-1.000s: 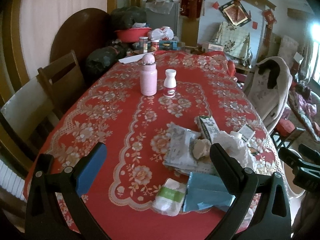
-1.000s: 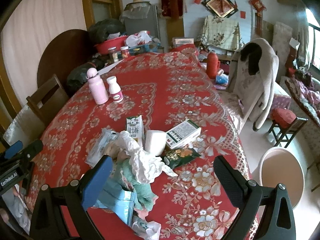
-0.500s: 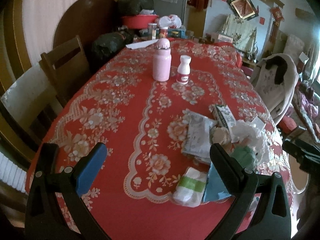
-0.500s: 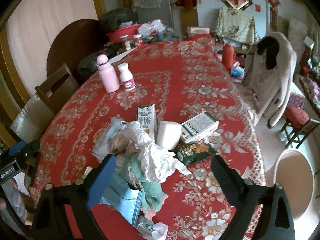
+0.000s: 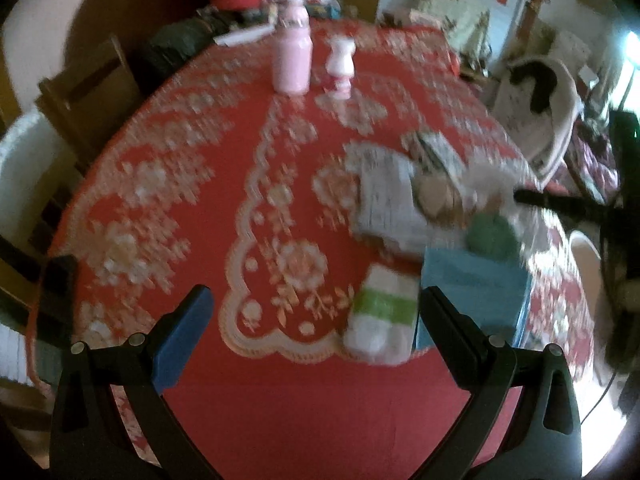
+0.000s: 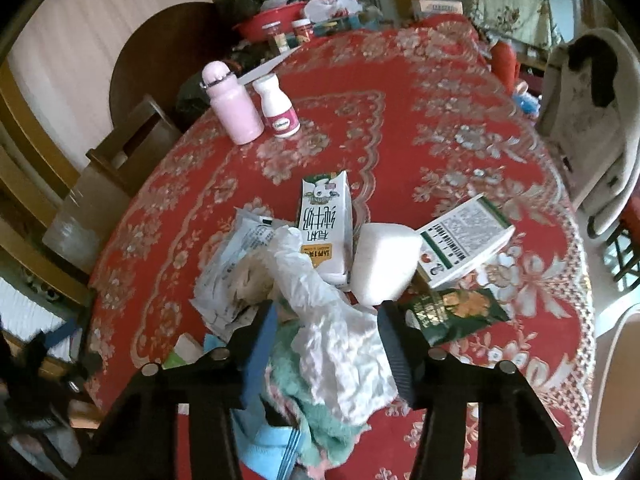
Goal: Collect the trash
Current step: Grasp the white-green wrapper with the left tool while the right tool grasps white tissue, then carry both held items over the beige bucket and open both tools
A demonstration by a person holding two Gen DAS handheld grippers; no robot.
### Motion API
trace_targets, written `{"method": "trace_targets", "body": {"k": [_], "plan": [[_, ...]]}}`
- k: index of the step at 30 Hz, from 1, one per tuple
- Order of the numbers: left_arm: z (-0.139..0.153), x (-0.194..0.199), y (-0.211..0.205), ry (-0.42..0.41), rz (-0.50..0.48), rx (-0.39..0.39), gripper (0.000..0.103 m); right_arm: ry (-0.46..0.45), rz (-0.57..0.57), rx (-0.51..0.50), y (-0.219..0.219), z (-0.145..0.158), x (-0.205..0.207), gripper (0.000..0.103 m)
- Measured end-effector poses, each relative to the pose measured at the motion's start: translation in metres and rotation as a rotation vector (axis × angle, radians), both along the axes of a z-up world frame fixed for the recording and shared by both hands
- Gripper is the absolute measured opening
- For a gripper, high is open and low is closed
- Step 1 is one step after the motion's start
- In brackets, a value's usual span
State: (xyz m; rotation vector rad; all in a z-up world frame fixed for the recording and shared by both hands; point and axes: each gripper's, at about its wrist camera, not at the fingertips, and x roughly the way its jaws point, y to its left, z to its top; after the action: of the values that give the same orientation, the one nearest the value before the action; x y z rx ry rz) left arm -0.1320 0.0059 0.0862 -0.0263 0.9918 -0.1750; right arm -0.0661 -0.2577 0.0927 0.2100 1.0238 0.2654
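Observation:
A pile of trash lies on the red floral tablecloth (image 6: 400, 128): a crumpled white plastic wrapper (image 6: 340, 332), a milk carton (image 6: 326, 224), a white foam block (image 6: 384, 262), a printed box (image 6: 464, 236), a dark green snack packet (image 6: 452, 314), a green cloth (image 6: 320, 412) and a blue packet (image 5: 476, 288). My right gripper (image 6: 326, 344) straddles the white wrapper, jaws partly closed around it. My left gripper (image 5: 316, 320) is open and empty above the table's near edge, beside a white-and-green tissue pack (image 5: 382, 320).
A pink bottle (image 6: 232, 106) and a white bottle (image 6: 278, 106) stand farther back. Jars and a red basin (image 6: 272, 20) crowd the far end. Wooden chairs (image 6: 132, 148) stand left; a chair with a jacket (image 6: 588, 120) and a white bin (image 6: 616, 392) are right.
My right gripper dropped onto the trash pile and its jaws narrowed around the white wrapper. My left gripper moved forward over the table; its view is blurred by motion.

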Motion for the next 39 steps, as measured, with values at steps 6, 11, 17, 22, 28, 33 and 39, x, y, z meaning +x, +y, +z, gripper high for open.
{"method": "trace_targets", "body": {"k": [6, 11, 17, 22, 28, 33, 39], "plan": [[-0.042, 0.011, -0.01, 0.106, -0.043, 0.001, 0.084, 0.033, -0.009, 0.07, -0.008, -0.009, 0.01, 0.018], [-0.064, 0.019, -0.016, 0.171, -0.06, -0.036, 0.067, 0.004, -0.031, 0.105, -0.019, 0.003, 0.007, 0.015], [-0.06, 0.02, -0.031, 0.177, -0.145, -0.079, 0.024, -0.032, -0.078, 0.162, -0.035, 0.021, -0.006, 0.014], [-0.042, 0.016, -0.022, 0.143, -0.131, -0.067, 0.011, -0.059, -0.095, 0.179, -0.046, 0.033, -0.024, 0.014], [-0.002, 0.016, -0.01, 0.069, -0.103, -0.058, 0.01, -0.073, -0.133, 0.217, -0.068, 0.041, -0.044, 0.014], [0.031, 0.02, -0.022, 0.007, -0.115, -0.09, 0.01, -0.083, -0.16, 0.241, -0.089, 0.048, -0.052, 0.014], [0.058, 0.024, -0.072, -0.041, -0.196, -0.135, 0.01, -0.06, -0.186, 0.366, -0.12, 0.049, -0.063, 0.014]]}}
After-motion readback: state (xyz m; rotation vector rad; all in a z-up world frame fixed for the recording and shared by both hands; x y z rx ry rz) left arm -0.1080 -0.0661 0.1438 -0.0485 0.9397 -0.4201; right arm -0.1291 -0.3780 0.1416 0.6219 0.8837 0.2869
